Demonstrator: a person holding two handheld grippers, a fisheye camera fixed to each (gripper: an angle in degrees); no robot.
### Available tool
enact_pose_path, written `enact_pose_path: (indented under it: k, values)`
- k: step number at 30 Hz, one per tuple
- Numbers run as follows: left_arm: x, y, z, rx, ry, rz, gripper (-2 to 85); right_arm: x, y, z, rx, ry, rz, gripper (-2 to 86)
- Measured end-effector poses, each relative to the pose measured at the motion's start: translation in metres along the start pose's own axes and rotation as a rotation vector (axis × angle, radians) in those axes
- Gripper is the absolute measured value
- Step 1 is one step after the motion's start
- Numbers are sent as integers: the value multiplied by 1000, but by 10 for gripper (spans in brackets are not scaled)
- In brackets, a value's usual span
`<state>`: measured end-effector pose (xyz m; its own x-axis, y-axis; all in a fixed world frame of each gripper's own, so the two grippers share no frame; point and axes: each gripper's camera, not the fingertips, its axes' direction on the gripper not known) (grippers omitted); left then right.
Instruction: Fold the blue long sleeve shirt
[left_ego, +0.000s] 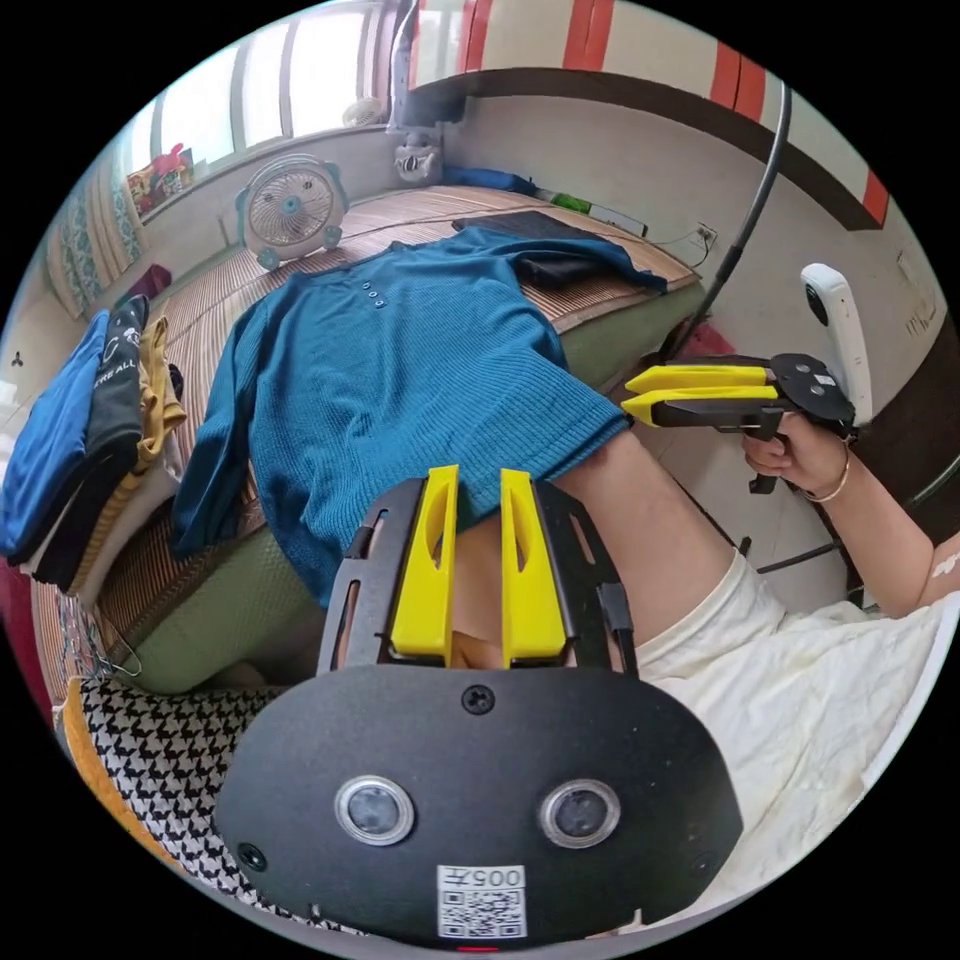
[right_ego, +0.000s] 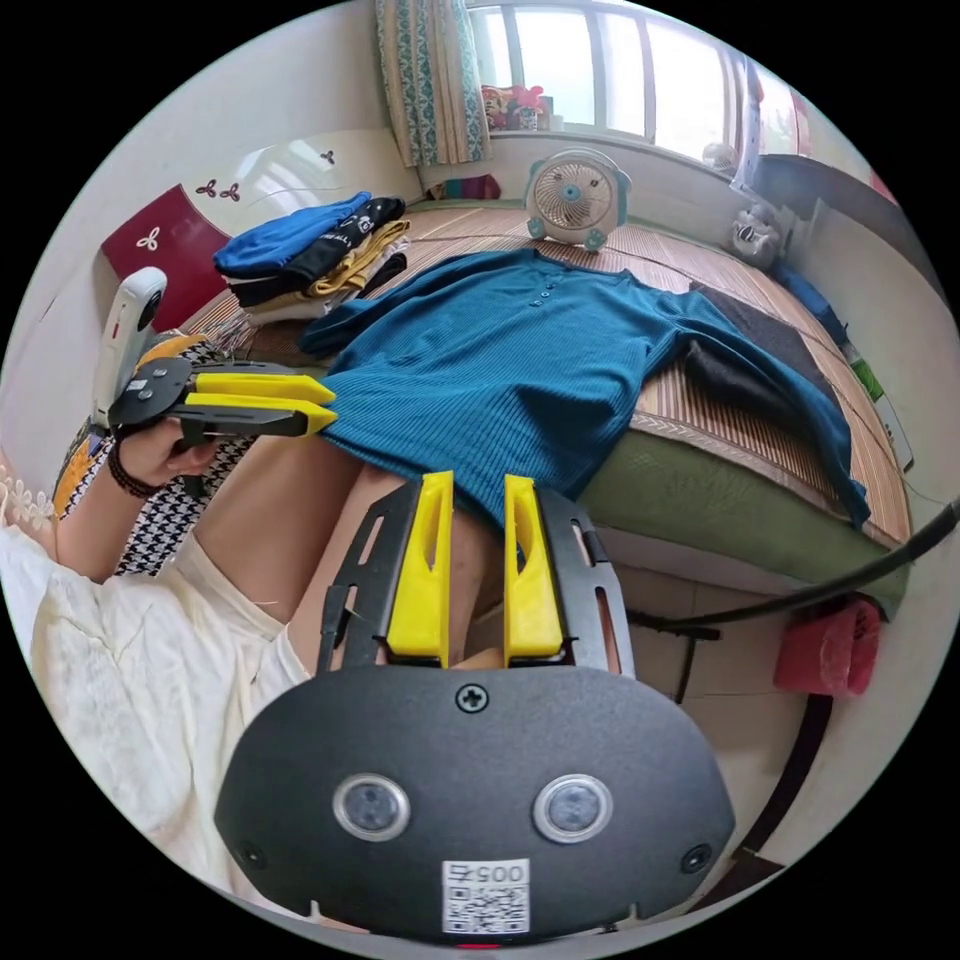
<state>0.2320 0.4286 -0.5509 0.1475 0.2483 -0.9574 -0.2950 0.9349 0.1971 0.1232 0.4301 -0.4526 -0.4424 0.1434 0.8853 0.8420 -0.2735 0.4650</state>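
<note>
Bamboo-matted bed (right_ego: 740, 420) carries the blue long sleeve shirt (right_ego: 510, 370), spread flat, hem hanging over the near edge onto the person's knees. Folded clothes stack (right_ego: 310, 250) at far left, fan (right_ego: 578, 198) beyond. Left gripper (left_ego: 478, 482) and right gripper (right_ego: 476, 490) hover near the hem, jaws slightly apart, gripping nothing.

Teal-blue ribbed knit shirt (right_ego: 520, 370) spreads over a tan striped bamboo mat (right_ego: 760, 420) with an olive-green bed edge (right_ego: 720, 505). Yellow jaws on both black-framed claws, left claw (left_ego: 478, 530) and right claw (right_ego: 478, 545). The folded stack of clothes (right_ego: 315, 250) runs royal blue, black, mustard. Black-and-white houndstooth cloth (left_ego: 160, 750) sits low, cream shorts (left_ego: 830, 700) beside, pale mint round fan (right_ego: 578, 197) behind.
</note>
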Motion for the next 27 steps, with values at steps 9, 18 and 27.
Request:
enact_pose_path:
  k: [9,18,27]
  values:
    - [13,16,-4,27,-27,34,83,-16,41,-11,10,49,48,58]
    - [21,30,-15,37,-77,32,75,-20,66,-25,47,63,73,60]
    - [14,41,-27,50,-51,0,64,-19,81,-40,87,36,101,57]
